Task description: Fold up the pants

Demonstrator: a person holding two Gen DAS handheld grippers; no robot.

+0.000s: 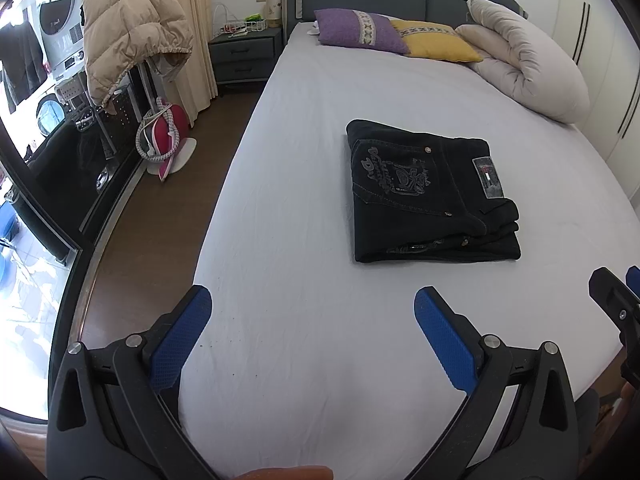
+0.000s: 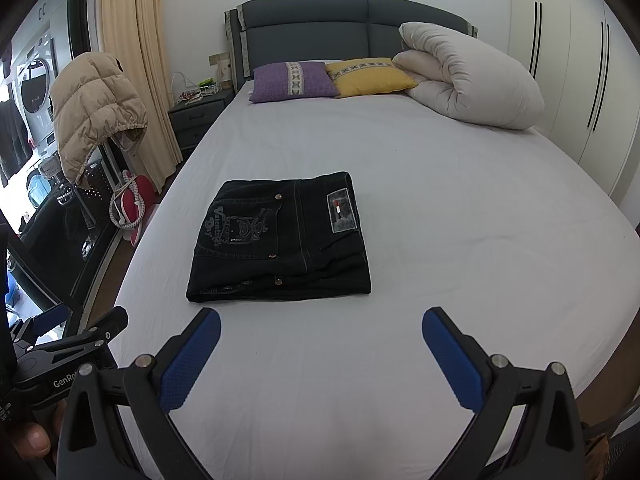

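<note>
Black jeans lie folded into a compact rectangle on the pale sheet of the bed, back pocket embroidery and waistband patch facing up. In the right wrist view the same pants sit just ahead and left of centre. My left gripper hovers open over the sheet, short of the pants and to their left, holding nothing. My right gripper is open too, empty, a little short of the near edge of the pants. Part of the right gripper shows at the left view's right edge.
A purple pillow, a yellow pillow and a rolled white duvet lie at the headboard. Left of the bed are a nightstand, a beige puffer jacket and a pink iron on the floor. Wardrobe doors stand on the right.
</note>
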